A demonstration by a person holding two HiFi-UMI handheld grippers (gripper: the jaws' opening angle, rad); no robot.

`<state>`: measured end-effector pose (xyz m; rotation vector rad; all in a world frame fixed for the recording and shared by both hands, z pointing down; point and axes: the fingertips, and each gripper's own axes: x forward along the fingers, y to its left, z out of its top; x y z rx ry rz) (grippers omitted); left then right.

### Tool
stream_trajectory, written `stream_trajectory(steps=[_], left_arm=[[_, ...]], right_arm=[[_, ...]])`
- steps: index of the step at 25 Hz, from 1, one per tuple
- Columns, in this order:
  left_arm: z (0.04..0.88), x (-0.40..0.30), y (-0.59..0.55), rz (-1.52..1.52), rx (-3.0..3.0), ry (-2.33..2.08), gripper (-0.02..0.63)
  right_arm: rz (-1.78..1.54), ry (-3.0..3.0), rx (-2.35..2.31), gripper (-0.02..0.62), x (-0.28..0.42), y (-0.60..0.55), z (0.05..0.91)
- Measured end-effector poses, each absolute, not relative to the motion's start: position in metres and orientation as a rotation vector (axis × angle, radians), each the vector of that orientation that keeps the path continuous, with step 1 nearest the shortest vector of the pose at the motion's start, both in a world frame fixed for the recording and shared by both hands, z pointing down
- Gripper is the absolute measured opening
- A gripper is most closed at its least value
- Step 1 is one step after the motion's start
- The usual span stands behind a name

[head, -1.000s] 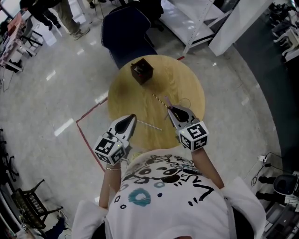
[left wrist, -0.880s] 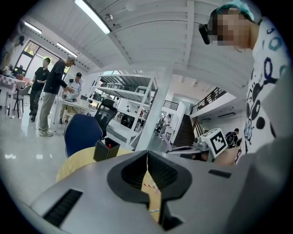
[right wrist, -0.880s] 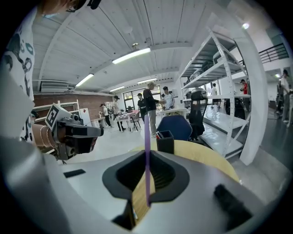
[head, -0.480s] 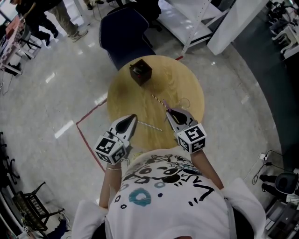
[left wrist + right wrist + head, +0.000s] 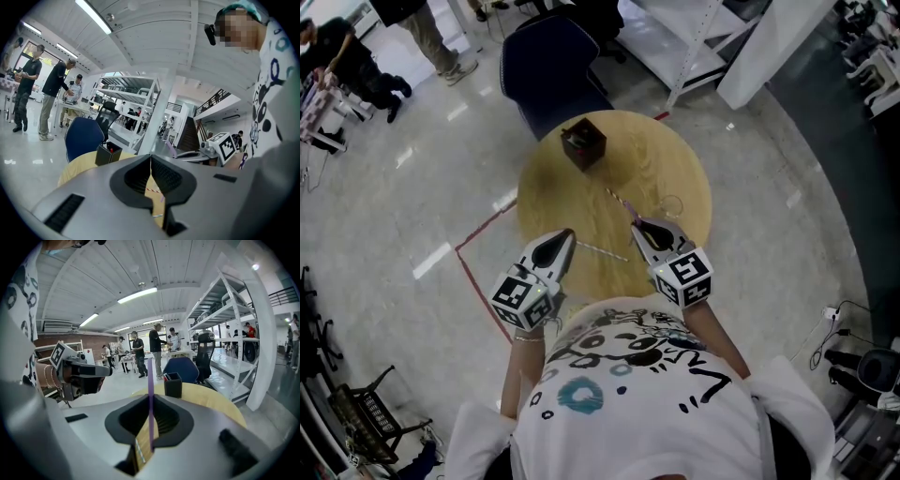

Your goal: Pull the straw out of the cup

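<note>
Round yellow wooden table (image 5: 666,159) is looking mostly open through the middle. A small dark square box (image 5: 584,143) is sitting near the far edge, with a blue chair (image 5: 551,66) crowding in just behind. A thin white straw (image 5: 600,251) is lying flat between the left gripper (image 5: 565,234) and right gripper (image 5: 636,223), which is pinching a purple straw (image 5: 150,394) that's poking ahead.

Right tongs (image 5: 150,401) | jaws clamped on an upright purple straw (image 5: 150,376) | black open box (image 5: 173,385) on round yellow counter (image 5: 215,401) beyond
</note>
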<state>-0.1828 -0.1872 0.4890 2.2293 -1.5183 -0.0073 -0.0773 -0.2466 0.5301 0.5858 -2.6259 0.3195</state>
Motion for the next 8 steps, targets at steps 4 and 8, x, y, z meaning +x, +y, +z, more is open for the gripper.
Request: stream_trajectory(steps=[4,8], left_arm=[[0.4878,-0.1838,-0.1855,-0.007,2.229,-1.520,0.017],[0.4884,-0.1853,-0.1837,0.001,2.231,-1.518,0.017]], right_arm=[[0.319,-2.630,0.584,0.043,-0.0785,-0.2447,0.5287],[0.321,-2.633,0.587,0.043,-0.0806,-0.2437,0.5286]])
